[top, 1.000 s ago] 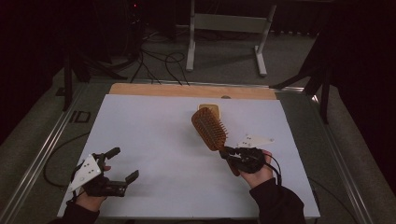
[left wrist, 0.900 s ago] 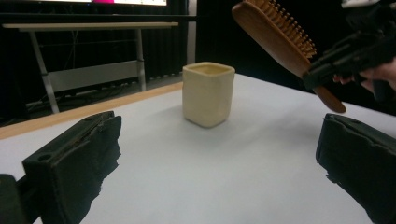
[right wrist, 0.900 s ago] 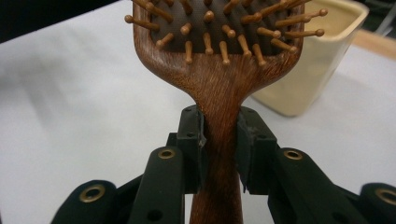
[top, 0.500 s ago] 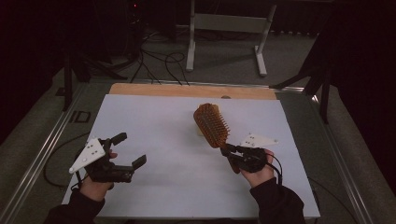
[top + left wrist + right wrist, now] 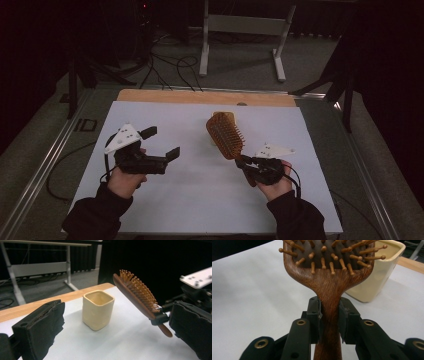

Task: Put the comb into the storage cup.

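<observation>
Right gripper [image 5: 246,164] pinches the wooden hairbrush [image 5: 225,135] by its handle, at the near right of the white mat [image 5: 200,200]. In the right gripper view the two pads sit tight on either side of the handle neck, just below the brush head [image 5: 329,267]; wood grain runs down between them. Brush is off the mat, tilted up, head toward the far left of the hand, bristles [image 5: 140,290] facing up and right in the left gripper view. Handle end pokes out below the grip there [image 5: 165,330].

Cream square cup [image 5: 98,309] stands upright on the mat, just behind the brush head; in the high view only its rim [image 5: 223,116] peeks past the head. Open top, inside looks empty. In the right gripper view the cup [image 5: 379,275] is to the right of the brush head, behind it; touching or not, can't tell.

Left gripper [image 5: 161,144] at the near left, held above the mat, jaws spread wide, nothing between them. It points right, toward cup and brush, well apart from both. Left hand [image 5: 125,180] and right hand [image 5: 275,185] in dark sleeves come in from the near edge.

Wooden strip [image 5: 200,96] runs along the far edge of the mat. Floor behind has cables [image 5: 165,65] and a white metal stand [image 5: 245,30].
</observation>
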{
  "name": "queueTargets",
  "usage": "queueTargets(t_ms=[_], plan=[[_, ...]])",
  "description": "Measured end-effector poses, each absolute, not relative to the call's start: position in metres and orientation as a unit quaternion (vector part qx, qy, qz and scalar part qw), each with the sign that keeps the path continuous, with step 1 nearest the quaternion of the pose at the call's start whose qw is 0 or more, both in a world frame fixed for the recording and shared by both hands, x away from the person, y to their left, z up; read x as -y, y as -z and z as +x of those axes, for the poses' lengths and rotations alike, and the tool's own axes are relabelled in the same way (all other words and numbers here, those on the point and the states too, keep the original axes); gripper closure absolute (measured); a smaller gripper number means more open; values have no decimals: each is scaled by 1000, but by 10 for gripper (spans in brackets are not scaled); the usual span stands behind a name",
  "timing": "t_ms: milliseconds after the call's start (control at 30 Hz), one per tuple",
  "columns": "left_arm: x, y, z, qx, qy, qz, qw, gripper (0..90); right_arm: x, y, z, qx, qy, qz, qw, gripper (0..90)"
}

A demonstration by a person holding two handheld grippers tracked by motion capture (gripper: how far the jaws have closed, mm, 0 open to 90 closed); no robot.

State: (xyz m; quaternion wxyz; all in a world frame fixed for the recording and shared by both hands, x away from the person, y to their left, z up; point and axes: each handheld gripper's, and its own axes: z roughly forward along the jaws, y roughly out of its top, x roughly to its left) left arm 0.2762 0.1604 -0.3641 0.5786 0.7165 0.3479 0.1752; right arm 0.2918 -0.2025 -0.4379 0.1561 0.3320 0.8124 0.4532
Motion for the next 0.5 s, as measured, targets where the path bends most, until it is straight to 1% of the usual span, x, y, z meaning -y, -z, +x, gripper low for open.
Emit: queueTargets(t_ms=[333,500], plan=[[-126,360,299,-381,-111,714,577,0,202,437,292,-811,-454,334,159,734],[-108,360,308,-386,-93,712,579,0,202,437,292,-810,-454,334,160,734]])
